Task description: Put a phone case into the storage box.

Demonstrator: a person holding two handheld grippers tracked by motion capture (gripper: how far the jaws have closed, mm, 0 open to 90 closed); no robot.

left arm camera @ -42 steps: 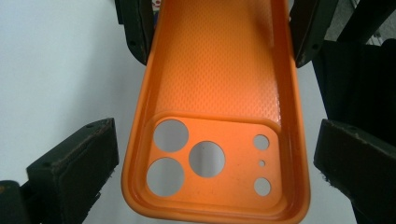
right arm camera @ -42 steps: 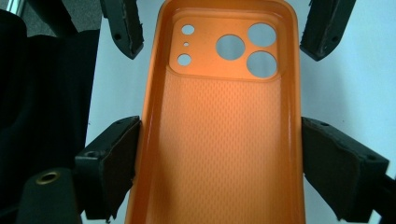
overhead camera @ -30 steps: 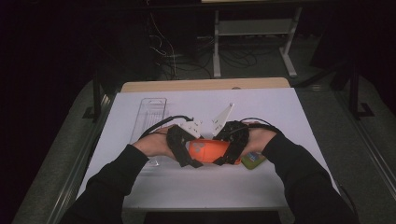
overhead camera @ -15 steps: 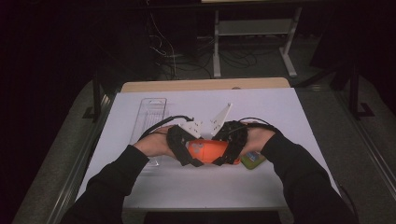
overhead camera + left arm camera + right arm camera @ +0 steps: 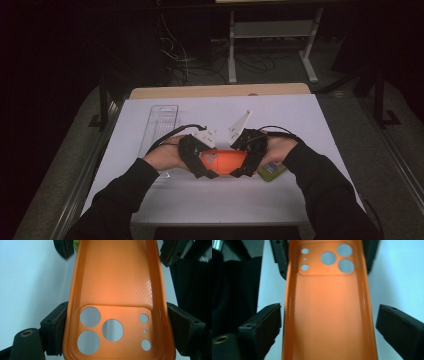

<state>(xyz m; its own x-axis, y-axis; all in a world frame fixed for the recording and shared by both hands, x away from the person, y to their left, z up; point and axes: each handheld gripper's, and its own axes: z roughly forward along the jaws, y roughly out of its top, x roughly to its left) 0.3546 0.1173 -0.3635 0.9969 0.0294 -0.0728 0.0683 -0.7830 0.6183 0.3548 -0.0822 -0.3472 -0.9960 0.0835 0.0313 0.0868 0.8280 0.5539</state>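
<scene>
One orange rubbery phone case [image 5: 226, 161] is lying hollow side up on the white counter [image 5: 300, 120] between two grippers. The left gripper [image 5: 113, 326], its fingers just closing, is pinching the case's camera-hole end. The right gripper [image 5: 328, 322], its fingers just spreading, is flanking the other end without touching.

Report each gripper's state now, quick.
Left gripper: just closed on the orange rubbery phone case, camera-hole end.
Right gripper: just opened; jaws stand clear of the case.

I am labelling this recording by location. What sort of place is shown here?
Probably a lab or workshop set up for recording, not a home. A table under a white sheet stands in a dark room, loose cables lie on the floor behind it, and a bare metal stand is at the back.
</scene>
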